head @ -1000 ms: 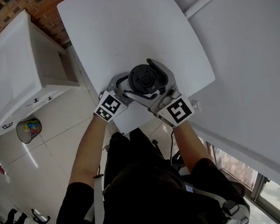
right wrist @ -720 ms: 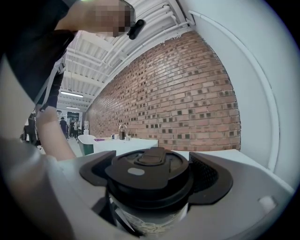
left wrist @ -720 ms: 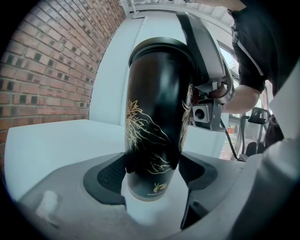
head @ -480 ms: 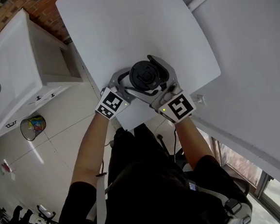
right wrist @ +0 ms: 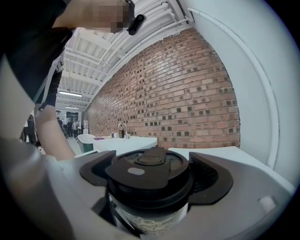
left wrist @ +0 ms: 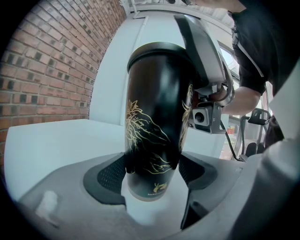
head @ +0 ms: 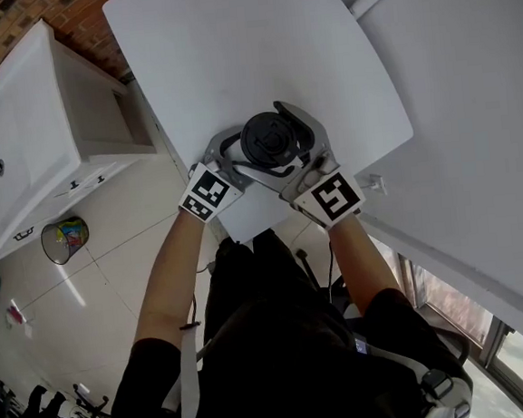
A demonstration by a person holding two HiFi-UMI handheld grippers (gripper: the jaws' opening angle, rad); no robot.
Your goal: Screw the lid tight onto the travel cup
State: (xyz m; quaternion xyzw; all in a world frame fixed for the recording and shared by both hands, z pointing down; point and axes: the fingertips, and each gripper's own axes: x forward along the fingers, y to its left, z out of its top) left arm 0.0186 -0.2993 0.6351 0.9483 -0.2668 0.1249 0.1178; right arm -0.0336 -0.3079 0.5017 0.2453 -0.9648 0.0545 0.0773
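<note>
A black travel cup (left wrist: 157,117) with a gold pattern stands upright near the front edge of the white table (head: 230,52). Its black lid (right wrist: 147,166) sits on top of it and appears level; from above it shows as a dark disc, the lid (head: 272,142). My left gripper (left wrist: 152,171) is shut on the cup's lower body, with both pads pressing its sides. My right gripper (right wrist: 150,176) is shut on the lid, one pad on each side of the rim. In the head view the left gripper (head: 252,156) and right gripper (head: 281,147) meet around the cup.
A white counter (head: 20,152) with a sink stands to the left, and a bin (head: 64,239) sits on the tiled floor below it. A brick wall runs behind. The cup is close to the table's near edge (head: 245,223). A white wall lies to the right.
Both grippers keep their hold on the cup and lid. Only the head view has shifted a little since the first frame.
</note>
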